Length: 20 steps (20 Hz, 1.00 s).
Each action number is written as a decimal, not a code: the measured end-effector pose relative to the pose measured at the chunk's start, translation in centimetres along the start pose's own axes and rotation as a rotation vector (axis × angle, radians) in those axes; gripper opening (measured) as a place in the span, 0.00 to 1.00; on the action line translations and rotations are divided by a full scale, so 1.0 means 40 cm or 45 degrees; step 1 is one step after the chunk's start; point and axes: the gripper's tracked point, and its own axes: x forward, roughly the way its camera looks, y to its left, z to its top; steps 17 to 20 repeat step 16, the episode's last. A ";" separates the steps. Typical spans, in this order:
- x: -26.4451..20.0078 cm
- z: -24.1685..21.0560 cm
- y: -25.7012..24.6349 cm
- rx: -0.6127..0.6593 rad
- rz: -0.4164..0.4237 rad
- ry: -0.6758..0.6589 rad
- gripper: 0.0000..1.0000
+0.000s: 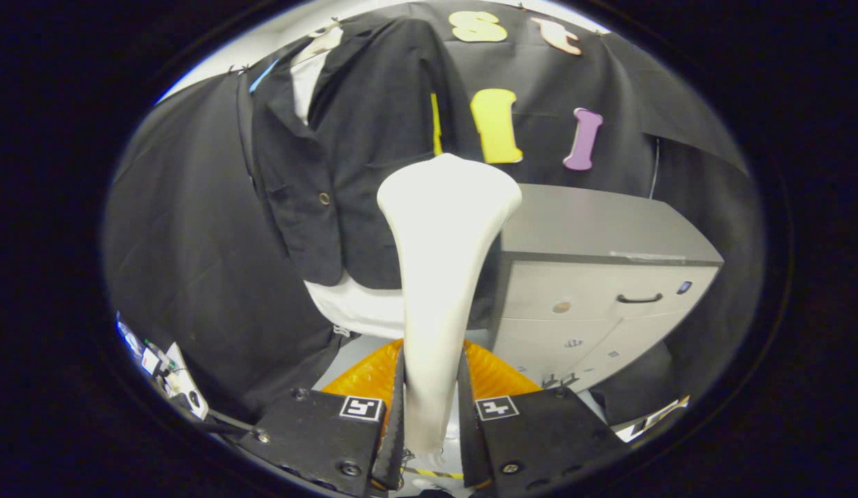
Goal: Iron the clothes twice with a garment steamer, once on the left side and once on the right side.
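Before black jacket [352, 180], claw [432, 408] pinching white steamer [442, 228] handle, head up nr cabinet [594, 277].

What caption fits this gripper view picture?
Claw shut on white garment steamer, raised before hanging black jacket beside grey cabinet.

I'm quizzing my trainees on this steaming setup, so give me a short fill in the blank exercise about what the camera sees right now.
1. The tool is shut on the white garment ____.
2. The dark jacket hangs over a ____ shirt.
3. Beside the jacket stands a grey cabinet whose upper drawer has a black ____.
4. Just beyond the tool's fingers lies something ____ in colour.

Missing words: steamer; white; handle; orange
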 end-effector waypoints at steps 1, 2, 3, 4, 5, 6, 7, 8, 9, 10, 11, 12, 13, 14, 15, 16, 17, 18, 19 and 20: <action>-0.003 0.002 -0.002 0.012 -0.007 -0.002 0.36; -0.006 0.005 -0.005 0.018 -0.016 -0.003 0.36; -0.009 0.003 -0.007 0.023 -0.027 -0.001 0.36; -0.009 -0.001 -0.005 0.028 -0.033 0.001 0.36; -0.006 -0.006 -0.006 0.039 -0.040 0.005 0.36; -0.005 -0.009 -0.007 0.048 -0.045 0.008 0.36; -0.007 -0.012 -0.008 0.059 -0.049 0.010 0.36; -0.006 -0.010 -0.007 0.074 -0.051 0.008 0.36; -0.006 -0.011 -0.007 0.076 -0.052 0.001 0.36; -0.005 -0.011 -0.007 0.083 -0.057 -0.005 0.36; -0.004 -0.016 -0.009 0.085 -0.067 -0.008 0.36; -0.003 -0.017 -0.007 0.093 -0.075 -0.010 0.36; -0.003 -0.021 -0.009 0.101 -0.079 -0.012 0.36; -0.002 -0.021 -0.005 0.109 -0.081 -0.012 0.36; 0.000 -0.019 -0.012 0.119 -0.087 -0.014 0.36; -0.002 -0.023 -0.020 0.127 -0.091 -0.015 0.36; -0.002 -0.023 -0.020 0.127 -0.091 -0.015 0.36; -0.002 -0.023 -0.020 0.127 -0.091 -0.015 0.36; -0.002 -0.023 -0.020 0.127 -0.091 -0.015 0.36; -0.002 -0.023 -0.020 0.127 -0.091 -0.015 0.36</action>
